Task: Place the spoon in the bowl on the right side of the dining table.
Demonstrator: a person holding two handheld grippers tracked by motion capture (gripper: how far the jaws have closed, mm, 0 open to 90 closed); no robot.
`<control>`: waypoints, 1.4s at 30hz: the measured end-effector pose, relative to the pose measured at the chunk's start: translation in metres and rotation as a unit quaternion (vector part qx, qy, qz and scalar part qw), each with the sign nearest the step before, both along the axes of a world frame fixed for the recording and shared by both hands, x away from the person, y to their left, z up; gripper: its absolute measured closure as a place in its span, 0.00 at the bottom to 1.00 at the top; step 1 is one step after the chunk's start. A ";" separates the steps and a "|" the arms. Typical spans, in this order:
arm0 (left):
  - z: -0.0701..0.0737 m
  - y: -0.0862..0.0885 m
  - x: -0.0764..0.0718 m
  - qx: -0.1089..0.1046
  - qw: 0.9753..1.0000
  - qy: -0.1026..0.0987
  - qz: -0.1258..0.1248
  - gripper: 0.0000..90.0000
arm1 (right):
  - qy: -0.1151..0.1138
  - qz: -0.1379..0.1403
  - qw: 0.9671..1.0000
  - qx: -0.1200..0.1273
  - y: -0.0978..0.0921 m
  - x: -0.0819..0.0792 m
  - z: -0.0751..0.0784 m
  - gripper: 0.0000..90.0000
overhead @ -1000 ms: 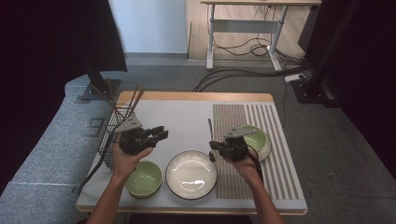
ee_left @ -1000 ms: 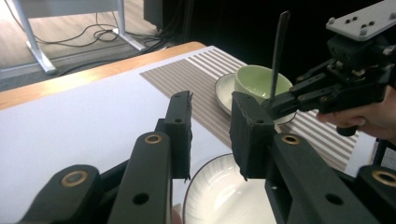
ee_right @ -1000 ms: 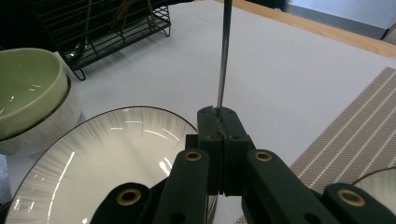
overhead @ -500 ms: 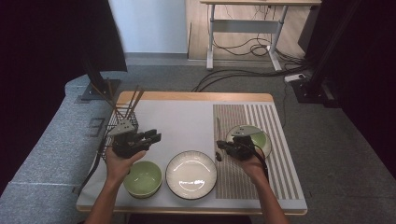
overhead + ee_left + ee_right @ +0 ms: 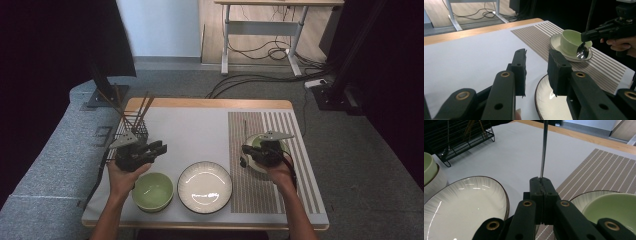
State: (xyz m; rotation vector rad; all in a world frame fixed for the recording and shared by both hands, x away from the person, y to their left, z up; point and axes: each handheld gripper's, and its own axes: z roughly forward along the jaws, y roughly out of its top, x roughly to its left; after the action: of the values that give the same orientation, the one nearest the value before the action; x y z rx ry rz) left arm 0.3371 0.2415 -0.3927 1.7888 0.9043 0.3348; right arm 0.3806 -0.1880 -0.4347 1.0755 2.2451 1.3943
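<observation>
Since the earlier frames both hands have drawn back toward the person. The spoon [image 5: 582, 50] hangs bowl-down against the green cup [image 5: 572, 41] on its saucer [image 5: 569, 55], pinched in the right gripper [image 5: 543, 185]. The left gripper [image 5: 537, 71] hovers empty, jaws parted, above the white plate [image 5: 205, 187]. No lettering is readable.
</observation>
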 end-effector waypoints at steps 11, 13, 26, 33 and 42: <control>-0.005 -0.001 0.001 0.001 1.000 0.004 -0.002 0.76 | 0.002 -0.016 1.000 0.005 -0.012 -0.001 -0.004 1.00; -0.005 -0.001 0.001 0.000 1.000 0.004 -0.002 0.76 | 0.004 -0.019 1.000 0.007 -0.014 -0.001 -0.003 1.00; -0.006 -0.002 0.001 0.000 1.000 0.003 -0.002 0.76 | 0.003 -0.036 0.999 0.007 -0.027 0.002 0.000 1.00; -0.008 -0.004 0.000 0.015 1.000 0.002 0.004 0.76 | 0.004 -0.046 0.999 0.006 -0.035 0.004 0.001 1.00; -0.009 -0.004 -0.002 0.012 1.000 0.001 0.002 0.75 | 0.003 -0.057 0.998 0.006 -0.043 0.008 0.002 1.00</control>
State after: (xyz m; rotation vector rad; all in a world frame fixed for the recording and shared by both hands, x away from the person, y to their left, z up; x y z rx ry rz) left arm 0.3348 0.2377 -0.4021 1.8098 0.9083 0.3468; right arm 0.3891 -0.2308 -0.4325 1.1947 2.1456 1.3598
